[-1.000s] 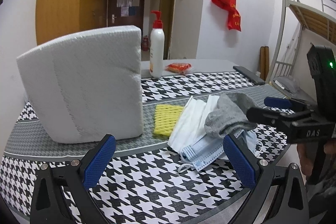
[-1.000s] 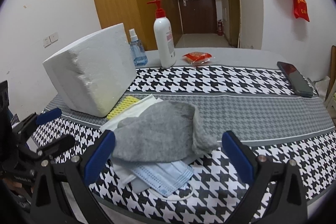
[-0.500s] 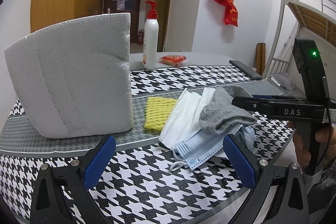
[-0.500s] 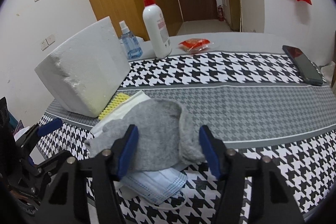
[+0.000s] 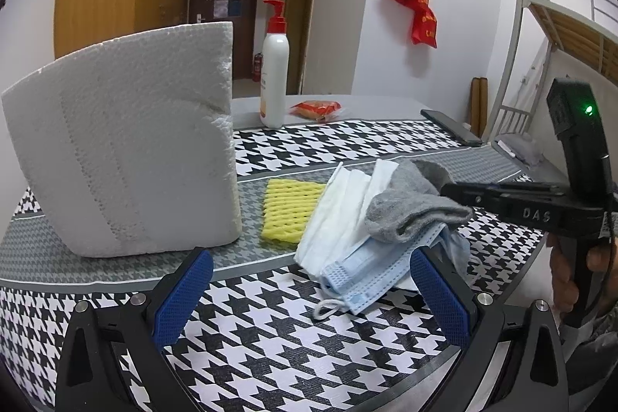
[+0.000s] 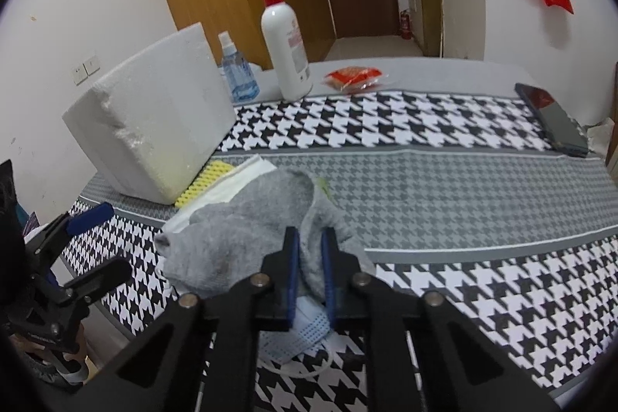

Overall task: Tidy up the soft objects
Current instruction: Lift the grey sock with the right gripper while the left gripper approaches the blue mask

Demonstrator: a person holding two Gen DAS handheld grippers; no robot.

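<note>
While the left gripper hangs fingers apart at the table's near edge, the right gripper pinches the sock atop masks; far side open.

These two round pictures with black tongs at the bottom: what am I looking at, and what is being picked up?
There is no robot here. A person holds a hand-held gripper in each hand, and each gripper carries a wide-angle camera looking along its two fingers, hence the round, bent pictures.

The left gripper stands open over the checked cloth and holds nothing. Its picture also shows the right gripper from the side, with the person's hand on its handle.

In the right gripper's own picture, its blue pads are shut on a fold of the grey sock.

The sock lies on a pile of face masks. Beside them lie a yellow foam net and a big white foam block. Further back are a pump bottle, a red packet and a phone.
</note>
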